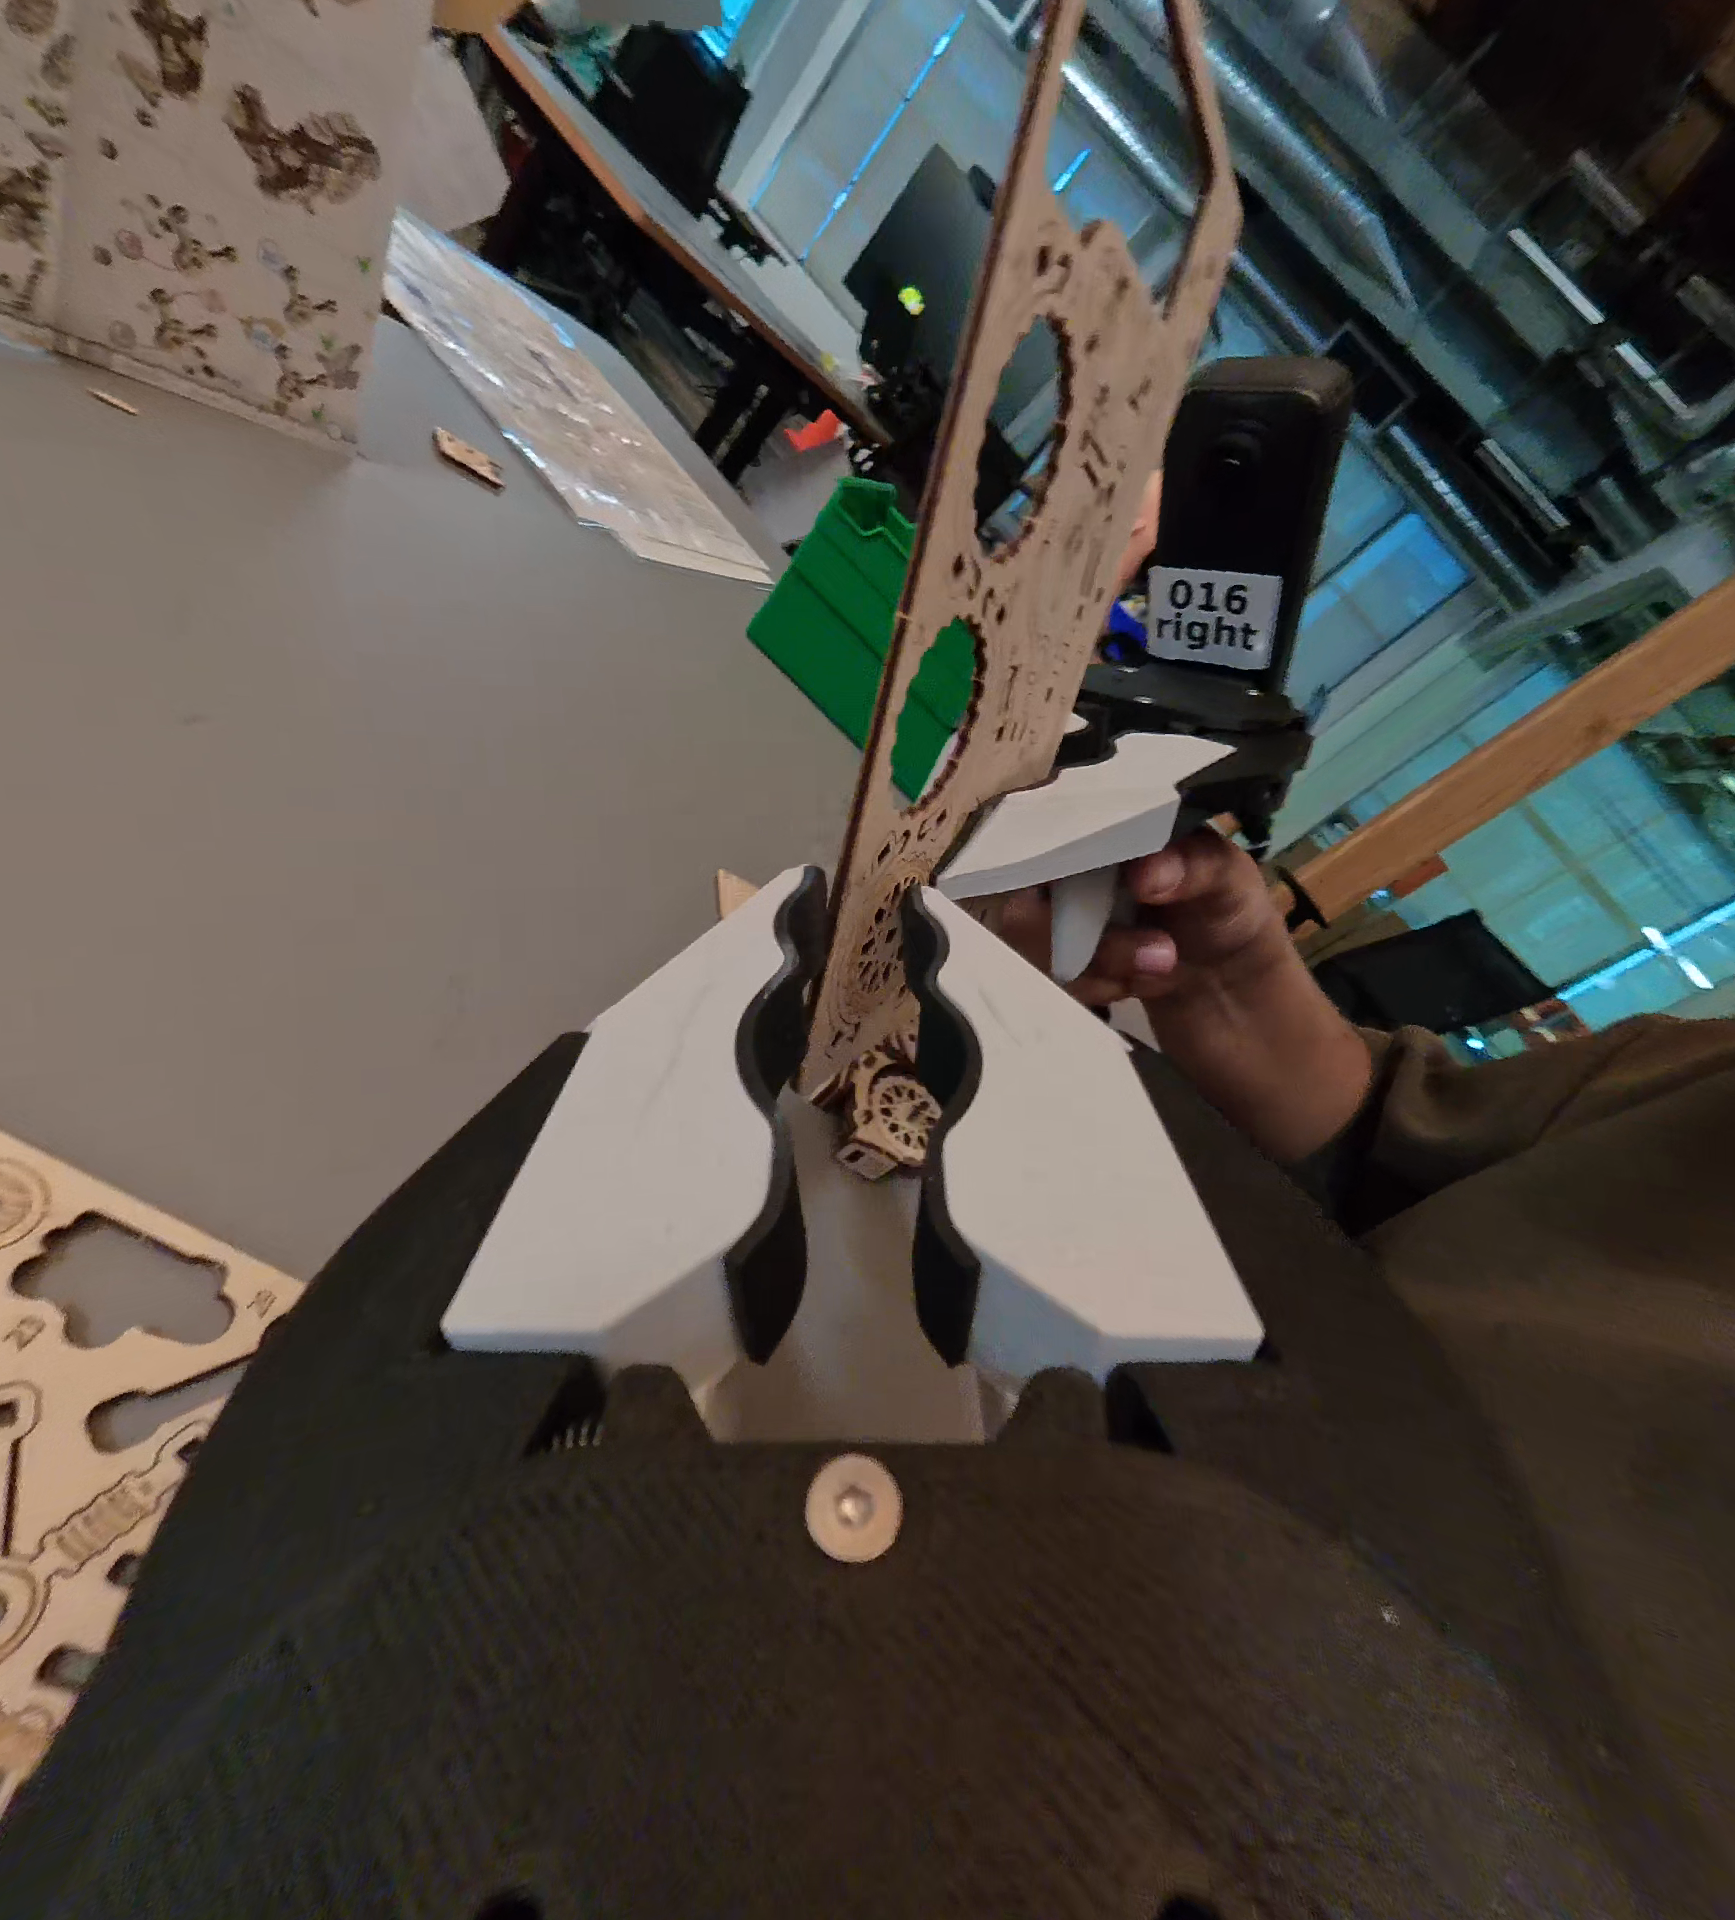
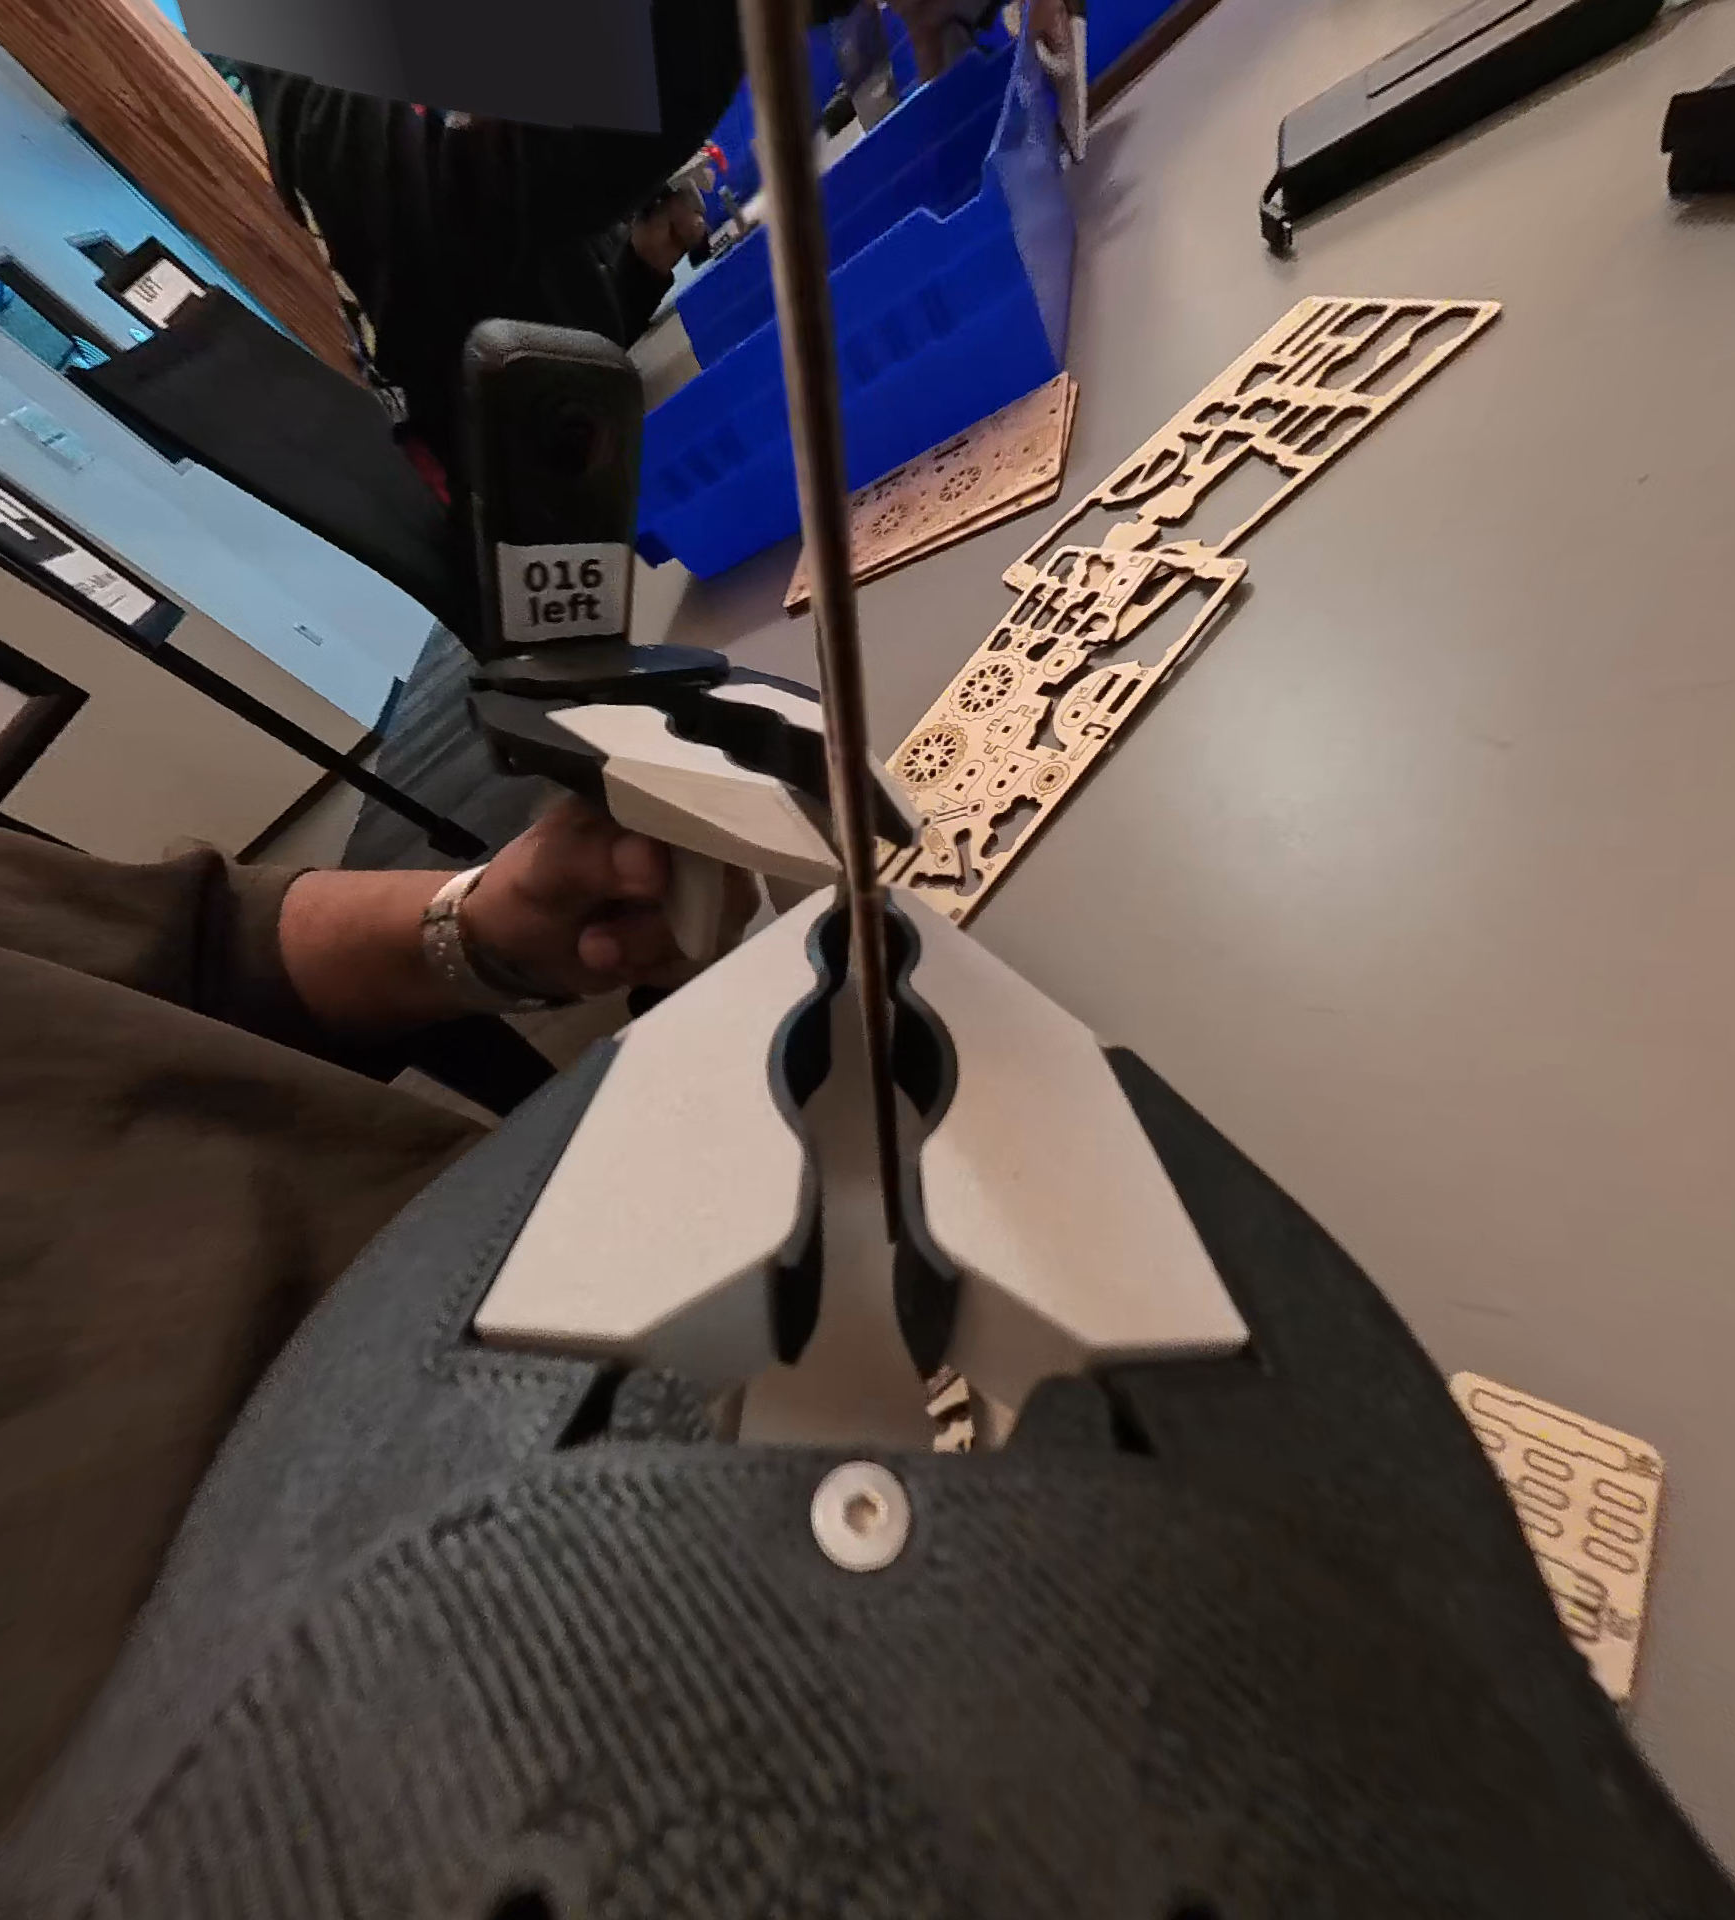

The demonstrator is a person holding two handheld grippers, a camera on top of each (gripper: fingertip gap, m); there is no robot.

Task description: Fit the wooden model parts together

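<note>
Laser-cut wooden sheet [image 1: 1039, 499] upright, w/ punched-out holes; small gear part [image 1: 889, 1117] at btm edge.

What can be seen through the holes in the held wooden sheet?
Through the wooden sheet, a green bin shows in its lower hole and dim room in its upper one. Solid wood hides the rest.
</note>
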